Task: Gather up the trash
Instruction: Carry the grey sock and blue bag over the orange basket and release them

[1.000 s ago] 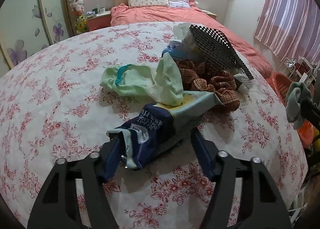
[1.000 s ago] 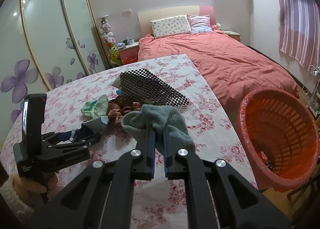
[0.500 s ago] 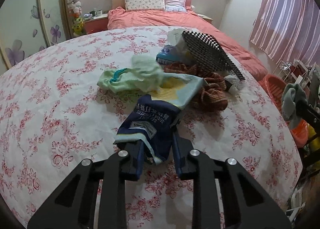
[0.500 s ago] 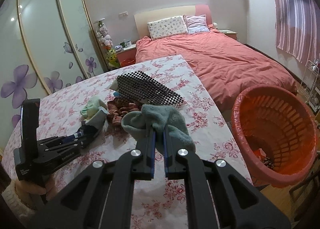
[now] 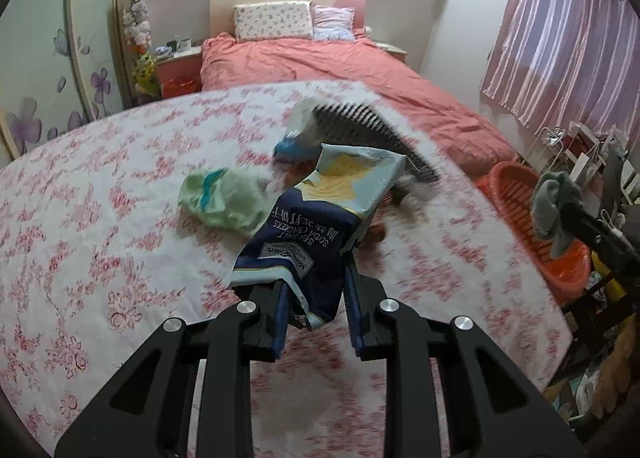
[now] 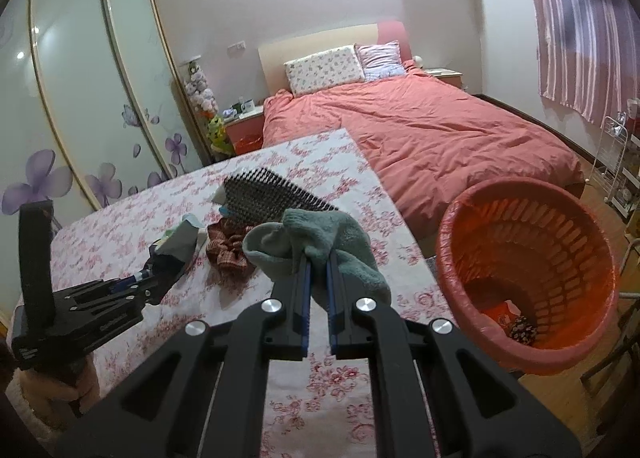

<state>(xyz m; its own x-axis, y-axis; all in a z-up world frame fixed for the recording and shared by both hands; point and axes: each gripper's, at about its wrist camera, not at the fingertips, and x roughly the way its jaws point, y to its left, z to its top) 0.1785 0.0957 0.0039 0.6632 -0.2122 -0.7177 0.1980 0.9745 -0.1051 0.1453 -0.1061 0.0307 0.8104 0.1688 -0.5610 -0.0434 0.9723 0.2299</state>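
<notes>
My left gripper is shut on a dark blue soda cracker bag and holds it lifted above the floral table. It also shows in the right wrist view at the left. My right gripper is shut on a grey-green sock, held above the table's right edge. The sock also shows in the left wrist view. An orange basket stands on the floor right of the table, with small items at its bottom.
On the table lie a light green cloth, a brown checked cloth, a black perforated mat and a blue item. A red bed stands beyond the table. Shelves stand at the right.
My left gripper closed on the cracker bag and lifted it off the table, out from under the green cloth. My right gripper has moved the sock closer to the orange basket.
</notes>
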